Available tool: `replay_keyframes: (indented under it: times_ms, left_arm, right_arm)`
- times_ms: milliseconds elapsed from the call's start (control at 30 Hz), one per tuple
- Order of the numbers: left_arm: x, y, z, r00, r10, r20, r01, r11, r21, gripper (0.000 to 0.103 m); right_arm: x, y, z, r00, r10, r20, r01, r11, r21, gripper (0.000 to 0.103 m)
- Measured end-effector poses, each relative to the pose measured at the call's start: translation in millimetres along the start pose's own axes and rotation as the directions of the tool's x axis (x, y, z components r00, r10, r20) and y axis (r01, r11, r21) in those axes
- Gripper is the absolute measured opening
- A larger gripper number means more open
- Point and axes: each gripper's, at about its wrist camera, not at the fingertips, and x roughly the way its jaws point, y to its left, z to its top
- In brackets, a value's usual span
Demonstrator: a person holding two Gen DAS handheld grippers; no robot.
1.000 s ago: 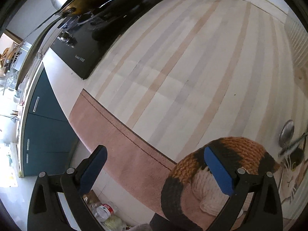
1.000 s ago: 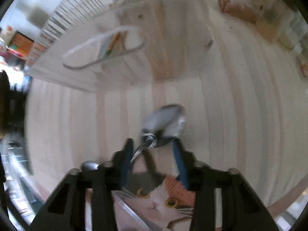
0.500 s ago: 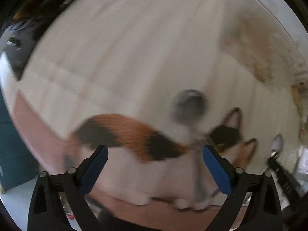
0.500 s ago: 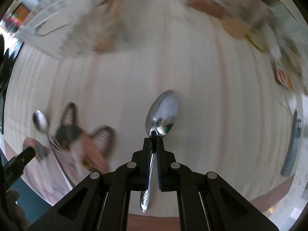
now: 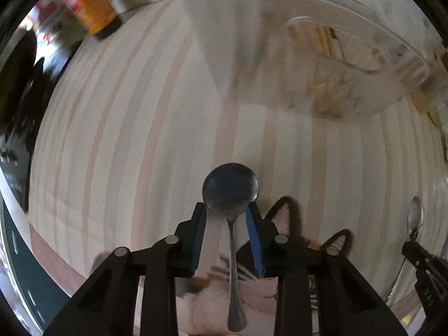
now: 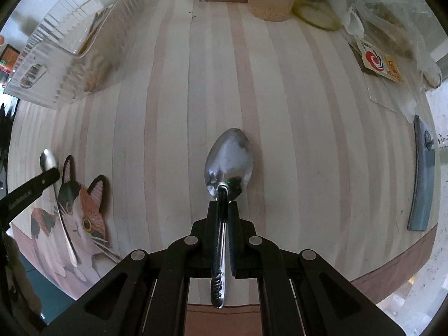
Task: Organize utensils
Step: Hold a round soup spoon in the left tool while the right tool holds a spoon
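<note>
Spoon (image 6: pixel 228 165) juts forward, handle clamped in right claw (image 6: pixel 224 210).

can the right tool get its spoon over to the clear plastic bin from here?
Probably yes. The right tool is shut on its spoon, and only bare striped tabletop lies between it and the clear bin.

Silver spoon (image 6: pixel 228 162), pink-and-white striped mat (image 6: pixel 168 112), calico cat print (image 6: pixel 81 207)
</note>
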Motion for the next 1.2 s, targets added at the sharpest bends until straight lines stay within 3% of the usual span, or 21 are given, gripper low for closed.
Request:
replay_keyframes:
  times_ms: [167, 200, 233, 333, 533, 700, 1067, 1200]
  left_arm:
    - [-0.9, -7.2, 5.5, 1.0, -0.002, 0.002, 0.002, 1.0, 0.026, 0.022]
    - [-0.1, -4.3, 5.2, 1.0, -0.027, 0.001, 0.027, 0.999, 0.033, 0.008]
    - [-4.0, -12.4, -1.4, 0.999, -0.034, 0.001, 0.034, 0.999, 0.039, 0.002]
    - [-5.4, -21.5, -3.6, 1.0, 0.005, 0.018, -0.006, 0.996, 0.088, 0.001]
    - [-10.0, -27.7, -20.4, 1.0, -0.006, 0.012, 0.005, 0.995, 0.101, 0.0]
    - [-20.8, -7.7, -36.3, 0.999, -0.032, 0.008, 0.031, 0.996, 0.085, 0.0]
    - [-66.2, 41.7, -24.5, 0.997, -0.039, 0.068, 0.038, 0.999, 0.014, 0.0]
    - [-53.7, 36.6, -17.4, 0.991, -0.134, 0.028, 0.134, 0.991, 0.006, 0.002]
  right_arm:
    - [-7.3, -15.7, 21.3, 1.0, -0.003, 0.012, 0.003, 1.0, -0.016, 0.006]
    - [-6.4, -17.7, 20.1, 1.0, -0.004, 0.013, 0.004, 1.0, -0.018, 0.006]
    - [-5.6, -14.6, 21.2, 1.0, -0.005, 0.014, 0.005, 1.0, -0.022, 0.006]
    - [-0.6, -1.3, 28.6, 1.0, -0.014, 0.019, 0.014, 0.999, -0.036, 0.006]
    - [-2.7, 39.3, 28.6, 1.0, 0.006, 0.025, -0.004, 0.998, -0.062, 0.006]
    - [-6.0, 46.1, 27.7, 0.998, 0.059, 0.019, -0.057, 0.997, -0.059, 0.003]
    - [-27.2, 62.5, 33.6, 0.99, 0.136, 0.045, -0.133, 0.99, -0.051, 0.003]
    - [-36.1, 59.3, 38.5, 0.987, 0.155, 0.053, -0.152, 0.987, -0.045, 0.003]
